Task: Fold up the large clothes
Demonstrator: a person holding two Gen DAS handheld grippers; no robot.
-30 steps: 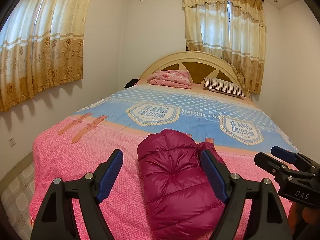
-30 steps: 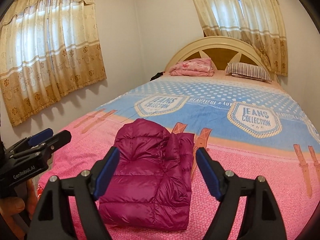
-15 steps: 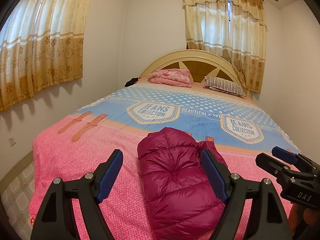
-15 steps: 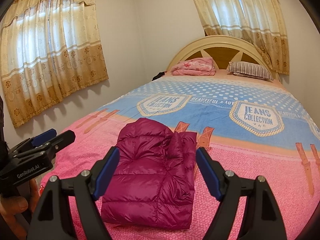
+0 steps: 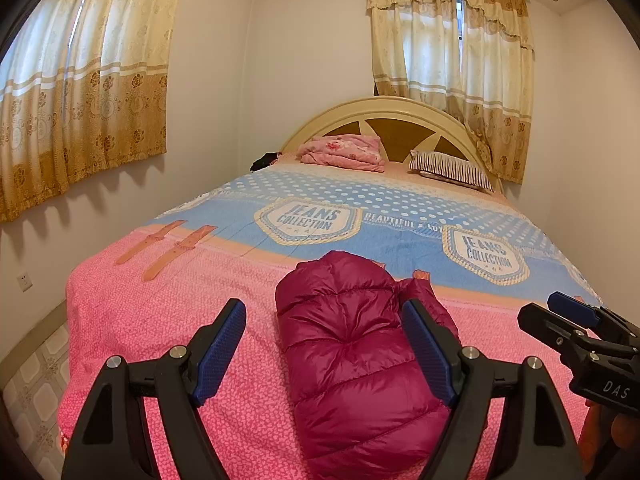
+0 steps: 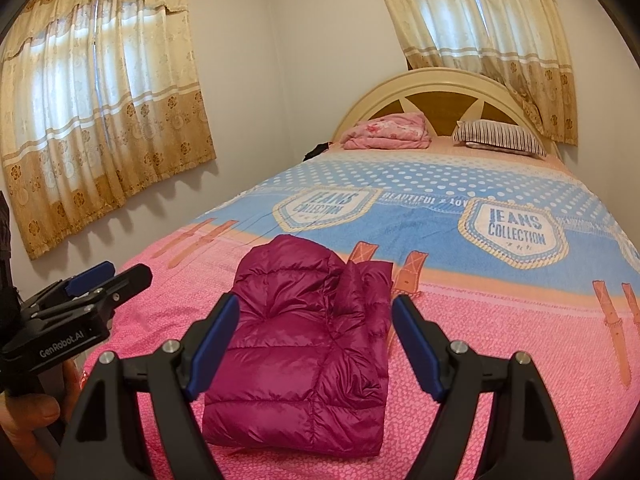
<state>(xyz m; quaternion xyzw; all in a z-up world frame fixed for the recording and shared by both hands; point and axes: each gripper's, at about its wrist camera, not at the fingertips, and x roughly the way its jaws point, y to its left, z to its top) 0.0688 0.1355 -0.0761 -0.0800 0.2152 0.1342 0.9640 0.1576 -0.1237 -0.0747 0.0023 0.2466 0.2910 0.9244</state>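
A magenta puffer jacket (image 5: 352,344) lies folded into a compact bundle on the pink part of the bed cover (image 5: 160,312); it also shows in the right wrist view (image 6: 312,340). My left gripper (image 5: 324,348) is open and empty, held above and in front of the jacket. My right gripper (image 6: 314,344) is open and empty, also held back from the jacket. The right gripper shows at the right edge of the left wrist view (image 5: 576,332); the left gripper shows at the left edge of the right wrist view (image 6: 96,284).
The bed fills the room, with a folded pink blanket (image 5: 344,152) and a striped pillow (image 5: 452,168) at the curved headboard (image 5: 392,120). Curtained windows stand on the left wall (image 5: 80,92) and behind the headboard. Tiled floor (image 5: 28,384) runs along the left.
Both grippers have drawn back and risen slightly from the jacket, staying open. The jacket has not moved.
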